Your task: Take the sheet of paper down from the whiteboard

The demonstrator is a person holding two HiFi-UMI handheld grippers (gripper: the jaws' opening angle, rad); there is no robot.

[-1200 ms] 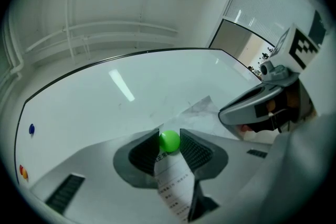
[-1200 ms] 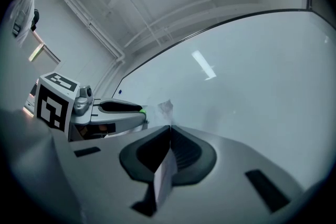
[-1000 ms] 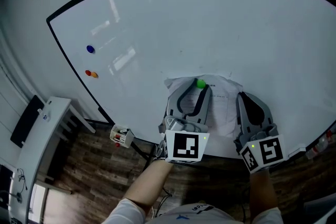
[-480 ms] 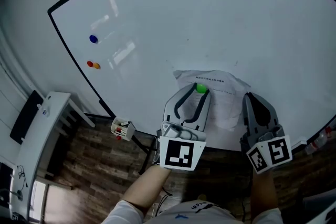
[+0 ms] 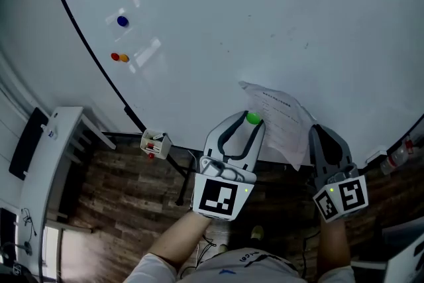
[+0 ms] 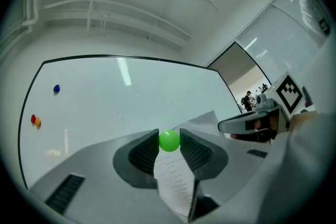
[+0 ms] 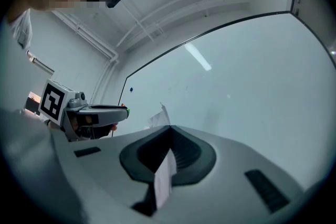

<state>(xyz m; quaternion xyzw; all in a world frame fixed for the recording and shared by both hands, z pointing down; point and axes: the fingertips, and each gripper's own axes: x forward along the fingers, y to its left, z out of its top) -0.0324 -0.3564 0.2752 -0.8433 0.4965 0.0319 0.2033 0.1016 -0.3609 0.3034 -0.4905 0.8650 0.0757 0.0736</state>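
The left gripper's (image 5: pixel 248 124) jaws pinch a round green magnet (image 6: pixel 169 140) beside the printed white paper sheet's (image 5: pixel 281 109) left edge. The right gripper's (image 5: pixel 318 134) jaws clamp its lower right edge. The sheet lies low against the whiteboard (image 5: pixel 265 23), nearer the right gripper.

Office or meeting room. Large whiteboard (image 5: pixel 265 30) on the wall, coloured magnets (image 5: pixel 119 57) on its left part, marker box (image 5: pixel 153 142) at its lower-left corner. White desk (image 5: pixel 50 162) left of the whiteboard, wood-pattern floor (image 5: pixel 119 209) below.
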